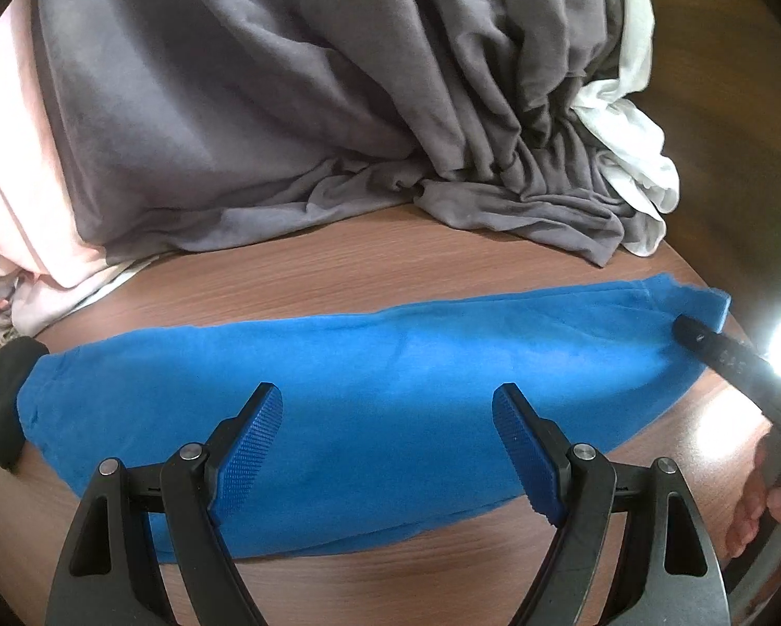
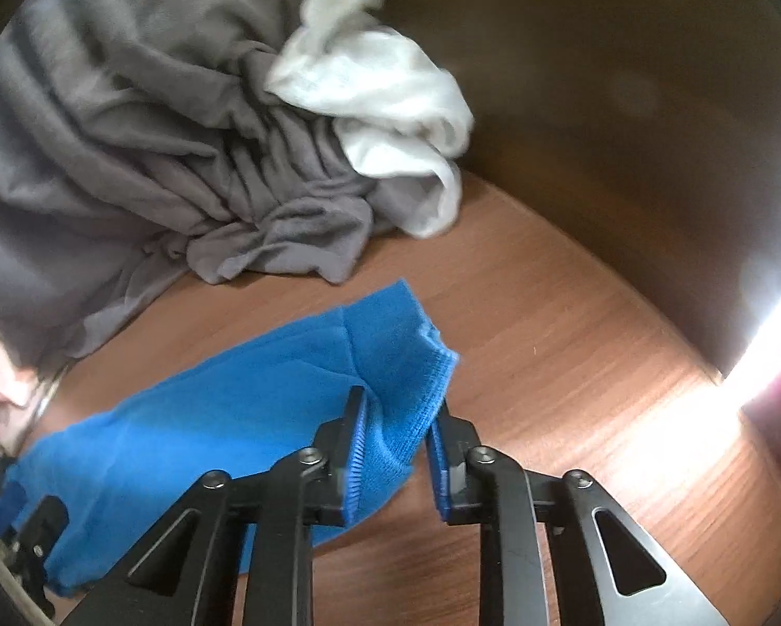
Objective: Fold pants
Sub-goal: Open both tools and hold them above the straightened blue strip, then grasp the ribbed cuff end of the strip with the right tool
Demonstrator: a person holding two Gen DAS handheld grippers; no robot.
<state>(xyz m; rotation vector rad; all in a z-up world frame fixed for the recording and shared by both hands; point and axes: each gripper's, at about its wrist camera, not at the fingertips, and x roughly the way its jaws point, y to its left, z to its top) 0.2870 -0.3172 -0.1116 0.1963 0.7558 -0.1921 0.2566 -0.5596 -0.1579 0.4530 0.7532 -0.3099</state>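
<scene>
The pants lie flat on the desk in a long band running left to right. Behind them, at the back of the desk, sits a heap of clothes, with a crumpled cloth against its right side. The left gripper stands over the middle of the pants; the right gripper is at their right end, with the hem between its fingers.

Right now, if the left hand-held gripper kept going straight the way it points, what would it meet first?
Most likely the blue pants: the left hand-held gripper is open and angled down over their middle on the wooden table. The grey cloth pile lies further off, though depth is hard to judge.
</scene>
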